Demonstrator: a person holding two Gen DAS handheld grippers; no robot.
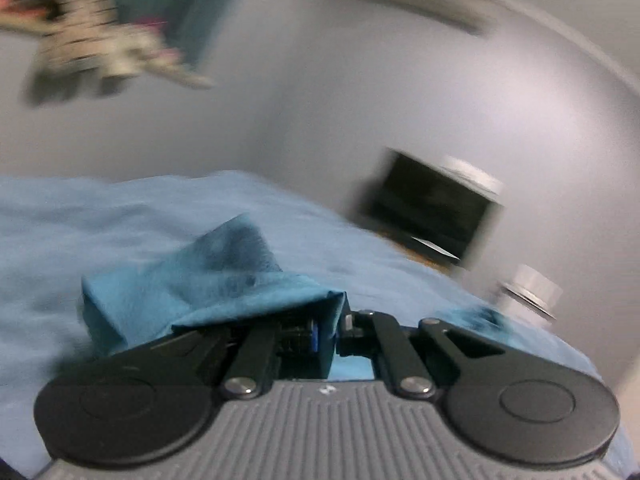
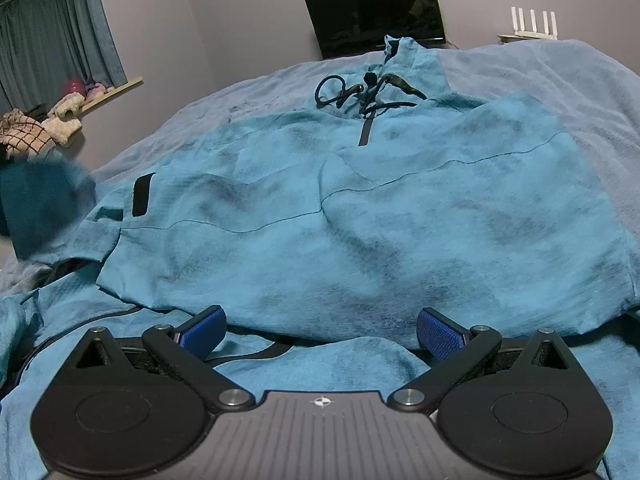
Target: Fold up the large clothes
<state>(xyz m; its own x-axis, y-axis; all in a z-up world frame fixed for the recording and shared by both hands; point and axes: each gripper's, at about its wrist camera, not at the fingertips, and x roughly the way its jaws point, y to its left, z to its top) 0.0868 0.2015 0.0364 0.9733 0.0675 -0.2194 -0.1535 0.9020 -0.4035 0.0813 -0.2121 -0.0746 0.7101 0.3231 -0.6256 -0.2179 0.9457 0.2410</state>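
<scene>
Now left claw (image 1: pixel 334 332) clamped on teal hoodie (image 2: pixel 360 208) fabric, right claw (image 2: pixel 320 334) wide open, empty

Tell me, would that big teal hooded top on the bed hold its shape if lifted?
Probably not. The teal hooded top lies creased and rumpled, so it looks floppy. In the left gripper a pinched fold sags over the fingers. Its black drawstrings would likely dangle.

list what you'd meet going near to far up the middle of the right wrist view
right gripper with open fingers → teal hoodie body → its short zipper → black drawstrings → light blue bedcover → dark monitor against the wall
</scene>
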